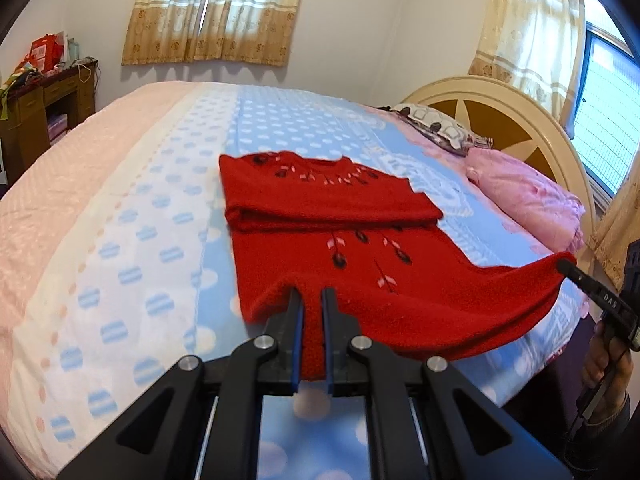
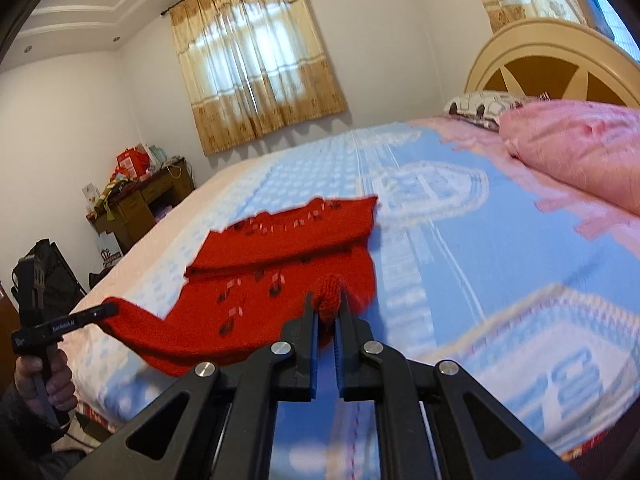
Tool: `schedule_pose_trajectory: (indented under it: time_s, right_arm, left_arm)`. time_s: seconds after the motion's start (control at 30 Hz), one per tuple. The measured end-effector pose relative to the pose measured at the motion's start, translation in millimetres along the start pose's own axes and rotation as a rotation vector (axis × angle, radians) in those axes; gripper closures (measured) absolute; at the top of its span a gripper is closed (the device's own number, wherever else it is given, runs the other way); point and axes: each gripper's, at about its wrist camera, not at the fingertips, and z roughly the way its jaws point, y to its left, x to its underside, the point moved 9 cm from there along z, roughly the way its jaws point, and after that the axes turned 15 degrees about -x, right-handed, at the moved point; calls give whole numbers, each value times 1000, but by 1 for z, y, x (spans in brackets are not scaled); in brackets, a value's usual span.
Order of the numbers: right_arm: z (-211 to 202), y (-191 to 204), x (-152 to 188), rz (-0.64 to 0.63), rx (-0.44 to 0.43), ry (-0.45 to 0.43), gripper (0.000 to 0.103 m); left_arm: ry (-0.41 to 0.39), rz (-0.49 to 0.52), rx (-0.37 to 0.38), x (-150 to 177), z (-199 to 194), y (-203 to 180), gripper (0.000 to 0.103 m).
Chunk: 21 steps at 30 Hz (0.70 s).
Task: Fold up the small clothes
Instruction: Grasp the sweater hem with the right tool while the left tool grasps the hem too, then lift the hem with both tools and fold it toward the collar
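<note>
A small red knit sweater [image 1: 340,216] with black and white flower stitching lies on the bed, its sleeves folded across the chest. My left gripper [image 1: 311,292] is shut on the left corner of its bottom hem. My right gripper [image 2: 328,300] is shut on the right hem corner, bunched between the fingers. Both corners are lifted a little off the bed, so the hem hangs between them. The sweater also shows in the right wrist view [image 2: 280,256]. The right gripper shows in the left wrist view [image 1: 568,266], the left gripper in the right wrist view [image 2: 108,309].
The bed has a blue, white and pink patterned cover [image 1: 152,240]. A pink folded blanket [image 1: 528,196] and a patterned pillow [image 1: 436,124] lie by the cream headboard [image 1: 520,108]. A cluttered wooden desk [image 1: 44,104] stands at the far wall.
</note>
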Motion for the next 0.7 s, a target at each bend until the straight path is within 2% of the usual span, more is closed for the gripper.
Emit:
schedule_pose_trajectory:
  time_s: [0.37, 0.7]
  right_arm:
    - [48, 1, -78, -46, 10, -27, 98]
    - [105, -1, -135, -104, 66, -5, 98]
  left_arm:
    - [-46, 0, -10, -67, 29, 6, 95]
    - [-16, -57, -18, -114, 78, 20, 95]
